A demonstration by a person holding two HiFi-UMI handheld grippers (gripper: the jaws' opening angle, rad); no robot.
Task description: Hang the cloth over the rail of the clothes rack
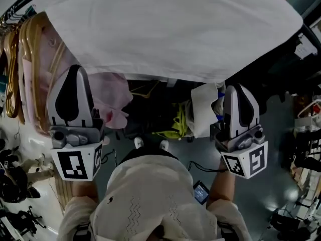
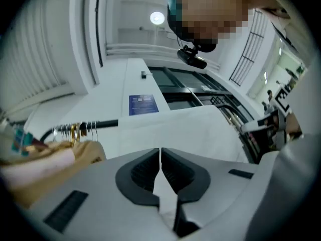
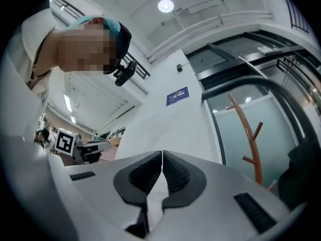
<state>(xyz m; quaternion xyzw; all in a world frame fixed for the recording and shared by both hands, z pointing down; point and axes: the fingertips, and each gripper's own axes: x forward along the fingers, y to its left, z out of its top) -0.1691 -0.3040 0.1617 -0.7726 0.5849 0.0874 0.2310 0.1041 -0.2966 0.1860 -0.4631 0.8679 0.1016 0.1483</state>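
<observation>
Left gripper view has the left gripper (image 2: 160,152) with its jaws pressed together, a fold of the white cloth (image 2: 185,129) pinched between the dark pads. From there the cloth runs up in a flat sheet and over the rail (image 2: 103,124), whose bare black length sticks out to the left of the cloth.

In the right gripper view, the right gripper (image 3: 162,154) is likewise clamped tight on the cloth's edge, and the fabric stretches away from the tips.

Seen from the head camera, both grippers sit below the rail at the cloth's lower hem, the left one near the hem's left end and the right one near its right end. The cloth is spread wide across the rail between them.

Further along the rail, left of the cloth, hang golden hangers (image 1: 30,39) and a pink garment (image 1: 108,92).
</observation>
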